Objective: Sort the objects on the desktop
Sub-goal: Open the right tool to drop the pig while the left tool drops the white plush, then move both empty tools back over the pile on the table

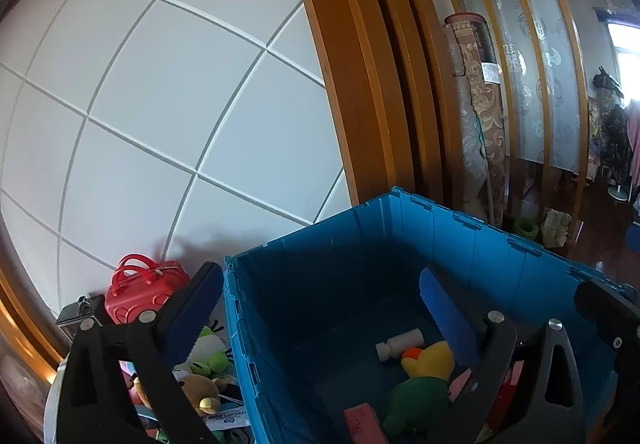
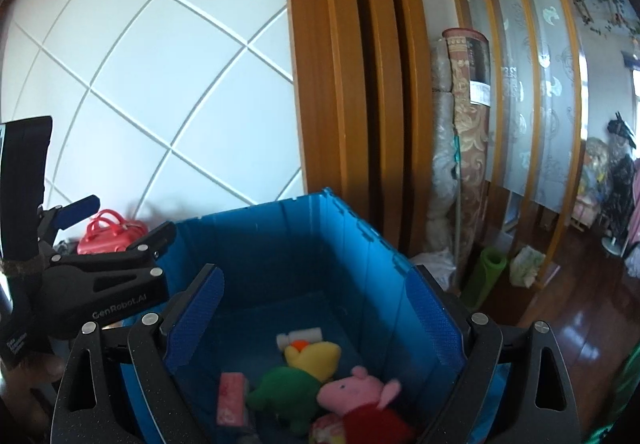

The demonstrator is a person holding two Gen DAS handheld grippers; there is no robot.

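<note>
Now both grippers hang over blue crate, jaws wide apart, nothing btwn them: left gripper, right gripper. Inside crate, on its floor: white bottle, yellow plush, green plush, pink pig plush, pink block. More plush toys and red case lie outside, left of crate.

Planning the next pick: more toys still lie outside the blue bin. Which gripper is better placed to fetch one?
Left. The left gripper hangs open at the blue bin's left wall, right beside the toy pile. The right gripper sits over the bin's interior, farther away.
</note>
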